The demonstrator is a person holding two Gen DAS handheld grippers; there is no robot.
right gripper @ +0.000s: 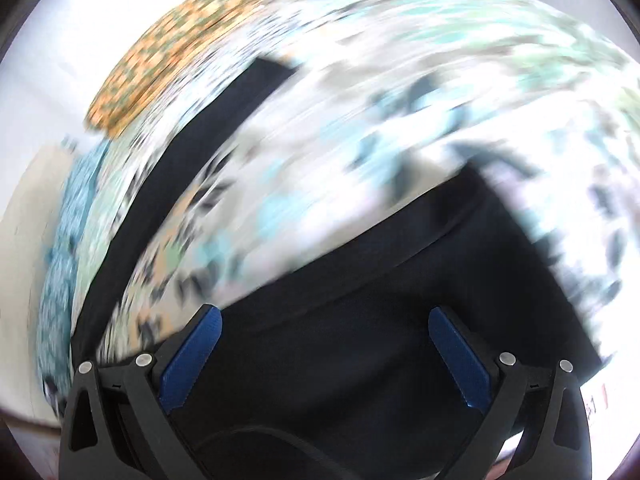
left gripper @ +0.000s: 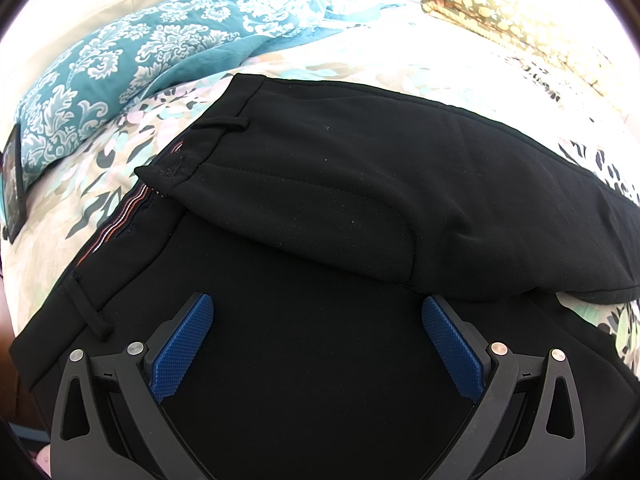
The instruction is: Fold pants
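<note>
Black pants point(left gripper: 320, 200) lie on a floral bedspread point(left gripper: 100, 160), their waistband with belt loops at the left and the fly flap turned over the front. My left gripper point(left gripper: 318, 312) hovers open over the seat area, blue pads point(left gripper: 184, 344) wide apart, nothing between them. In the blurred right wrist view, one black leg point(right gripper: 380, 340) fills the bottom and the other leg point(right gripper: 192, 168) runs up to the left. My right gripper point(right gripper: 324, 328) is open above the near leg, with nothing in its pads point(right gripper: 460, 360).
A teal damask pillow point(left gripper: 120, 68) lies at the upper left of the bed. An olive and orange patterned cushion point(left gripper: 500, 4) sits at the far right, the same cushion point(right gripper: 172, 48) in the right view. A dark tablet-like object point(left gripper: 12, 184) rests at the left edge.
</note>
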